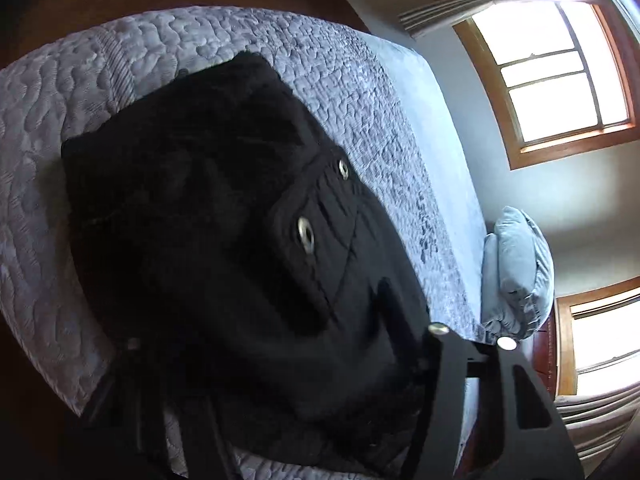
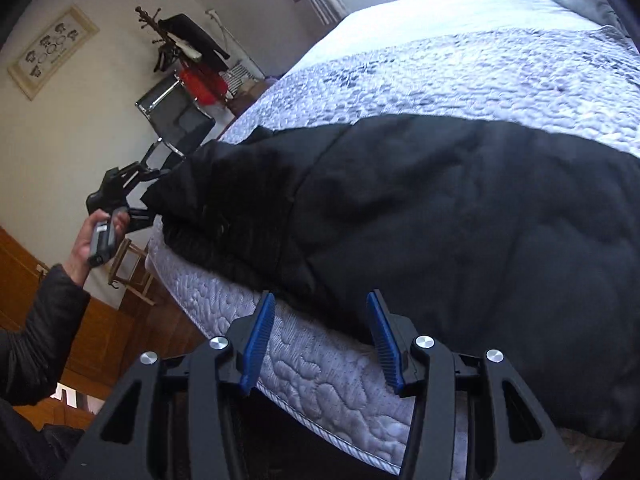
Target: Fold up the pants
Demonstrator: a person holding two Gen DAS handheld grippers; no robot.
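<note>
Currently we're seeing black pants [image 2: 420,208] lying on the quilted bed [image 2: 480,76]: soft, limp; we're gripping at the waistband [image 1: 320,216]. Right gripper [image 2: 320,344] jaws apart, empty; left gripper [image 2: 154,196] unclear.

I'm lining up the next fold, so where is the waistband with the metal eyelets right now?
In the left wrist view the waistband sits mid-frame on top of the black pants, facing the pillow end of the quilted bed.

Both wrist views close, angled down; shared: pants [image 1: 224,240], bed [image 2: 460,76].
</note>
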